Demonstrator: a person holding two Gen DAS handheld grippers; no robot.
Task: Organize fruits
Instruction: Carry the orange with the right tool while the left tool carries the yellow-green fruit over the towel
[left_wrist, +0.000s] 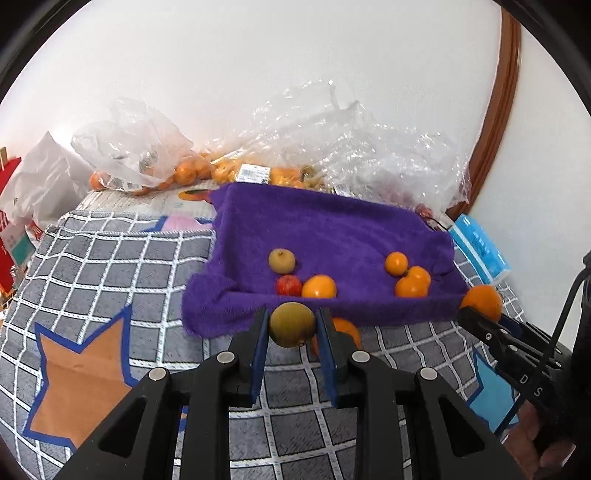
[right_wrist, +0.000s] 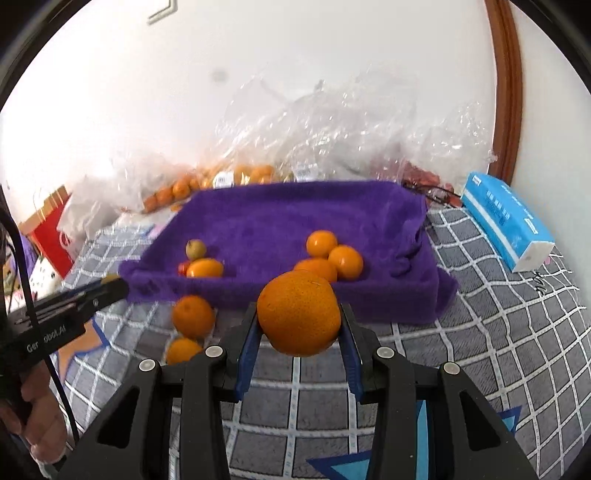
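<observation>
Fruits gripped: brown-green fruit (left_wrist: 291, 325) clamped in left tool (left_wrist: 291, 334), large orange (right_wrist: 299, 313) clamped in right tool (right_wrist: 300, 325)

purple cloth (right_wrist: 295, 218): plush fabric, fuzzy nap, matt.
checked cover (right_wrist: 498, 332): woven textile, matt, printed grid.
large orange (right_wrist: 299, 314): dimpled peel, dull sheen.
brown-green fruit (left_wrist: 291, 324): smooth skin, faintly speckled.
bags (right_wrist: 332, 125): clear plastic film, crinkled, glossy.
gripper bodies (left_wrist: 291, 332): black matt plastic, blue pads, metal pins.
</observation>
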